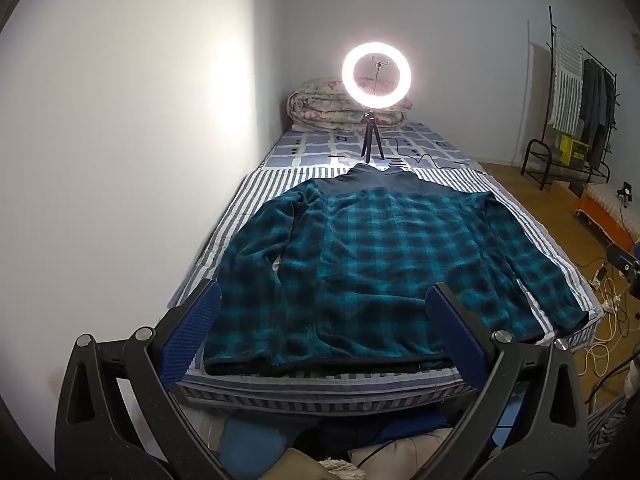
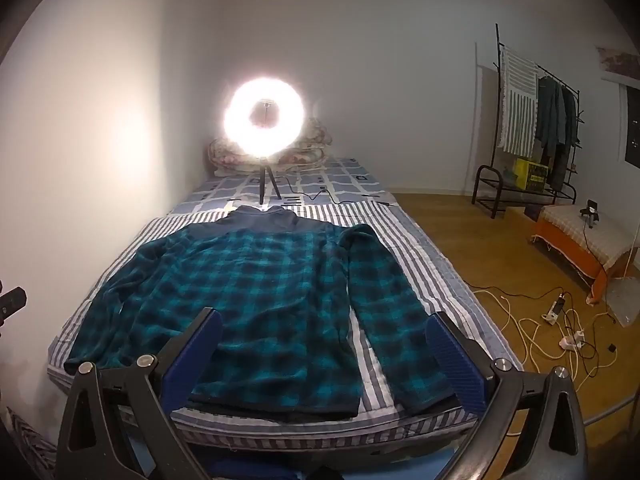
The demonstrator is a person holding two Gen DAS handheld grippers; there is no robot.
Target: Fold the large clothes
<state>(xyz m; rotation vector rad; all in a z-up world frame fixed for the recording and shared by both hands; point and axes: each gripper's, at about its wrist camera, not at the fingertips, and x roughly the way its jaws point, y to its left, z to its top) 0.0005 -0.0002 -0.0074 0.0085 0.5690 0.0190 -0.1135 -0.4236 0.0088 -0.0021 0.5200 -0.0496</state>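
Observation:
A teal and black checked fleece jacket lies flat on the striped bed, collar away from me, both sleeves stretched down along its sides. My left gripper hovers open above the bed's near end, over the hem, with nothing between its blue pads. My right gripper also stands open, above the jacket's hem and right sleeve, touching nothing. A bit of the other gripper shows at the edge of each view.
A lit ring light on a small tripod stands on the bed past the collar, its cable trailing right. A folded quilt lies by the far wall. White wall at left. Right: wooden floor with cables, a clothes rack, a low covered stool.

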